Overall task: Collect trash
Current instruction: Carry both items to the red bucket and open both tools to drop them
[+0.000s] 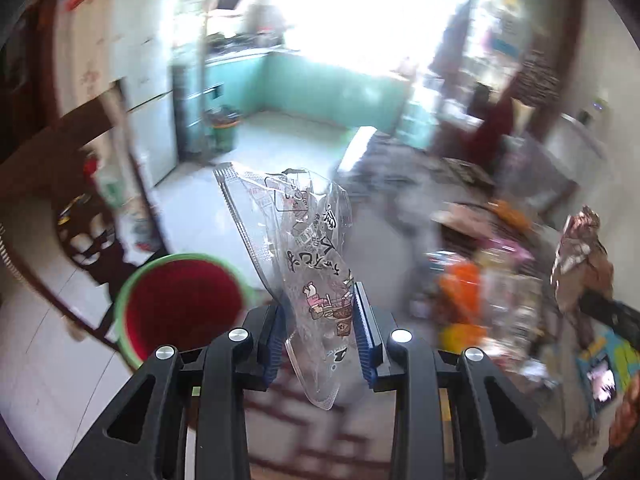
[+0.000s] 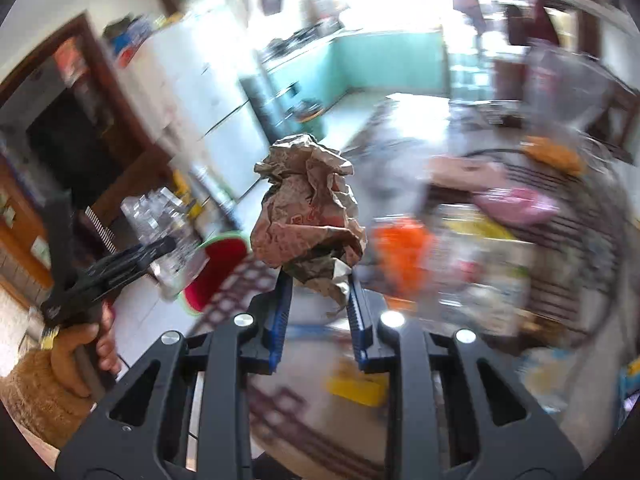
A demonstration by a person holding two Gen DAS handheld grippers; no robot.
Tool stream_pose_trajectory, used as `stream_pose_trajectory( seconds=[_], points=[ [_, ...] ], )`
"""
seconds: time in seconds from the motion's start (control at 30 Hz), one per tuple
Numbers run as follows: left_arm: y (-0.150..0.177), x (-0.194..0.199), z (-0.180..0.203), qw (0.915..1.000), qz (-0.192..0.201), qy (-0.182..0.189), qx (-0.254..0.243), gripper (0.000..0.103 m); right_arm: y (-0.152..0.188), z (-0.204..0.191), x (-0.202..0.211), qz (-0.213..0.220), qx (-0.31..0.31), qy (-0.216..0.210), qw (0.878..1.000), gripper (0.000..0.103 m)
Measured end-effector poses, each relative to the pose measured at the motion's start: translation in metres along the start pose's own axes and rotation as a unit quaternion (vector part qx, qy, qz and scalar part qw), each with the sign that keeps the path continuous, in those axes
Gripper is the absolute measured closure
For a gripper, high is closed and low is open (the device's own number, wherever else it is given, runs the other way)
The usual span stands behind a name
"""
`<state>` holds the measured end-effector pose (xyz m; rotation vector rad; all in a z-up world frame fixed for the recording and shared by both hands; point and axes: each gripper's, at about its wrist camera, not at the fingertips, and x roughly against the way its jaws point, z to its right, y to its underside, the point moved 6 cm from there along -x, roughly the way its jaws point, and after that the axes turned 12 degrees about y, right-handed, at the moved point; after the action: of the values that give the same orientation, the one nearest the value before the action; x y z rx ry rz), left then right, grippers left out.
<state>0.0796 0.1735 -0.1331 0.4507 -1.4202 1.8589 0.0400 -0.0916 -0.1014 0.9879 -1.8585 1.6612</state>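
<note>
My left gripper point(image 1: 320, 304) is shut on a clear printed plastic wrapper point(image 1: 298, 248) that stands up between its blue pads, held in the air. A green-rimmed red bin point(image 1: 180, 304) sits on the floor just left of it. My right gripper point(image 2: 318, 284) is shut on a crumpled brown paper bag point(image 2: 308, 216), also held up. The bin shows in the right wrist view point(image 2: 218, 268) to the lower left of the bag. The paper bag shows at the right edge of the left wrist view point(image 1: 580, 256). The left gripper with its wrapper shows in the right wrist view point(image 2: 160, 236).
A cluttered table point(image 2: 552, 248) with an orange packet point(image 2: 404, 256), a pink item and other packaging lies to the right, blurred. A white fridge point(image 1: 140, 92) and dark wooden furniture point(image 1: 80, 152) stand left. A tiled floor stretches ahead toward green cabinets.
</note>
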Motion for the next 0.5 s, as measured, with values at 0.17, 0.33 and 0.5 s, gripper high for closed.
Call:
stream_pose_trajectory(
  seconds=[0.17, 0.33, 0.5],
  points=[
    [-0.010, -0.010, -0.092, 0.9984, -0.022, -0.038, 0.035, 0.074, -0.004, -0.101, -0.081, -0.059, 0.045, -0.056, 0.996, 0.076],
    [-0.006, -0.030, -0.142, 0.9960, -0.048, -0.056, 0.051, 0.074, 0.003, -0.161, -0.152, -0.120, 0.068, -0.072, 0.988, 0.076],
    [-0.005, -0.043, -0.172, 0.9948, -0.064, -0.055, 0.057, 0.073, 0.009, -0.192, -0.195, -0.152, 0.072, -0.076, 0.983, 0.068]
  ],
)
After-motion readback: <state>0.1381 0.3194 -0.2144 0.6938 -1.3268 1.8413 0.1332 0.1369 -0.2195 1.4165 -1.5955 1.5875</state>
